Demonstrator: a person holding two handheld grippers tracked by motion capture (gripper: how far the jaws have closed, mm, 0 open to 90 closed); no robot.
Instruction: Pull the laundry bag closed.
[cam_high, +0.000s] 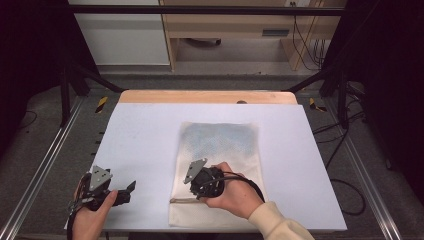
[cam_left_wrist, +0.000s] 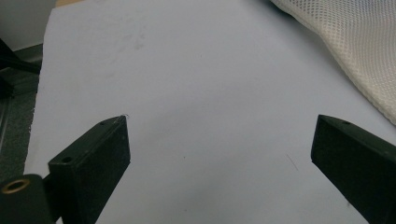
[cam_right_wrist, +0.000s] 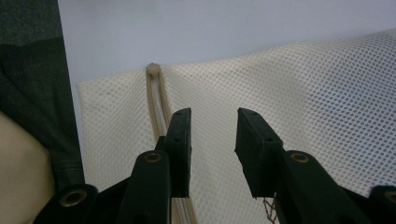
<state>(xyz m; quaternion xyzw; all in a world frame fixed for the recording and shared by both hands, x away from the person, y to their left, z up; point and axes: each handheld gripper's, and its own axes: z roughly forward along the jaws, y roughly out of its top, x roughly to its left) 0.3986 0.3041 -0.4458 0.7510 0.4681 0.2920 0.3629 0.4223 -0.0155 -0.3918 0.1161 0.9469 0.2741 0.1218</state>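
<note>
A cream mesh bag (cam_high: 220, 145) lies flat on the pale table cover (cam_high: 145, 135), its drawstring (cam_high: 185, 200) running along the near end. My right gripper (cam_high: 197, 187) hovers low over that near end, pointing toward the bag's left edge. In the right gripper view its jaws (cam_right_wrist: 214, 116) stand a little apart, open, with only the mesh (cam_right_wrist: 303, 84) between them; the drawstring (cam_right_wrist: 156, 93) and its knot lie just left of the left jaw. My left gripper (cam_high: 127, 192) rests at the near left, wide open (cam_left_wrist: 219, 140) over bare cover, the bag (cam_left_wrist: 355, 42) off to its right.
A wooden strip (cam_high: 207, 96) borders the table's far edge. Metal frame rails (cam_high: 50, 155) run along both sides, with cables on the floor at the right (cam_high: 345, 150). A wooden desk (cam_high: 230, 30) stands beyond the table.
</note>
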